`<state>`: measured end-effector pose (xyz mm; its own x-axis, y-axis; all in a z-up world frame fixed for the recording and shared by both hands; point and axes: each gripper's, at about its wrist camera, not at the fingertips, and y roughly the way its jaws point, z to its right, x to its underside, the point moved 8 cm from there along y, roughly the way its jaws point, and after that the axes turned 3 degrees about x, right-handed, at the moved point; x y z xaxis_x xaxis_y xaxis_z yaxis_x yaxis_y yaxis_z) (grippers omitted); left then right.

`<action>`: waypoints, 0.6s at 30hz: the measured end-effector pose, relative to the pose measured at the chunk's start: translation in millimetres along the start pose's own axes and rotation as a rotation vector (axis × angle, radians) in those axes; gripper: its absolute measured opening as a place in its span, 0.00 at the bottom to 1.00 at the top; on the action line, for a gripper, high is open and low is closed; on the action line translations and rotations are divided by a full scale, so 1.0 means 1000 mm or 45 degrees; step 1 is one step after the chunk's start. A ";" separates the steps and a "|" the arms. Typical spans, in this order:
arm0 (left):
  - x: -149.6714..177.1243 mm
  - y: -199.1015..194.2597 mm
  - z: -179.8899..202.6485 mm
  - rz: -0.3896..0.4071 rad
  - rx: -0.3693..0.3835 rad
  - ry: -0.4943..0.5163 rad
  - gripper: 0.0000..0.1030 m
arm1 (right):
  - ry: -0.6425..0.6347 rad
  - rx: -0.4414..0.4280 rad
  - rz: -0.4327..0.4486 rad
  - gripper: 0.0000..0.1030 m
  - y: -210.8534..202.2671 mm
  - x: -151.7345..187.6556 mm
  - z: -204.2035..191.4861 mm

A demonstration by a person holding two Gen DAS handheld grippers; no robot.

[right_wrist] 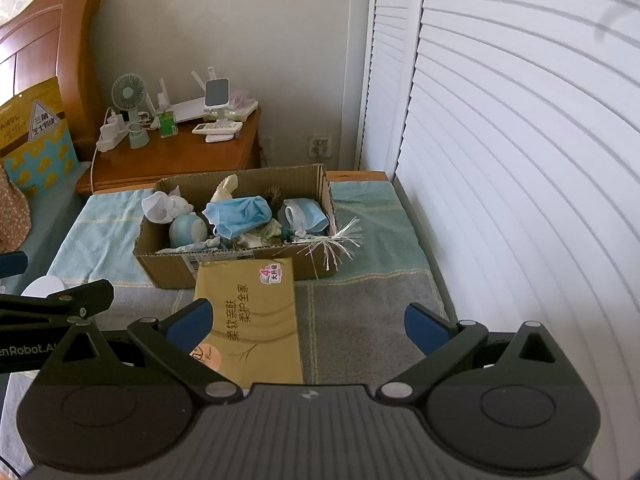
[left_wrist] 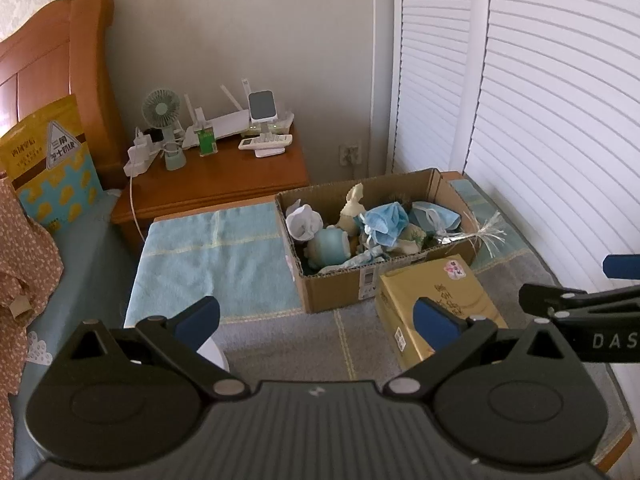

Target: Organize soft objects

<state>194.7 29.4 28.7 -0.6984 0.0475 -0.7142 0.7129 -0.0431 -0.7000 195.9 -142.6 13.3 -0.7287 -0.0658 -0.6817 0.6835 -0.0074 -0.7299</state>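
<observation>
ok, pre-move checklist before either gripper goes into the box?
1. Left gripper open, empty: ok.
2. Right gripper open, empty: ok.
3. Box top open, contents reachable: ok.
4. Blue mask lies on top of the pile, unobstructed: ok.
5. Gold pack lies against the box's near wall, in the approach path: not ok.
6. What sits under the pile: cannot tell.
</observation>
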 end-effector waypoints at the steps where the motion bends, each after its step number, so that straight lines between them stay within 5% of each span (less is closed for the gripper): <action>1: 0.000 0.000 0.000 0.002 0.000 -0.001 0.99 | -0.001 0.001 0.001 1.00 0.000 0.000 0.000; 18: 0.000 -0.001 0.000 0.001 -0.001 0.002 0.99 | 0.000 0.004 0.006 1.00 -0.002 0.000 0.000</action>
<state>194.1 29.5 29.4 -0.6976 0.0492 -0.7148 0.7135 -0.0427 -0.6994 195.0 -142.6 14.8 -0.7256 -0.0657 -0.6850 0.6869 -0.0102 -0.7267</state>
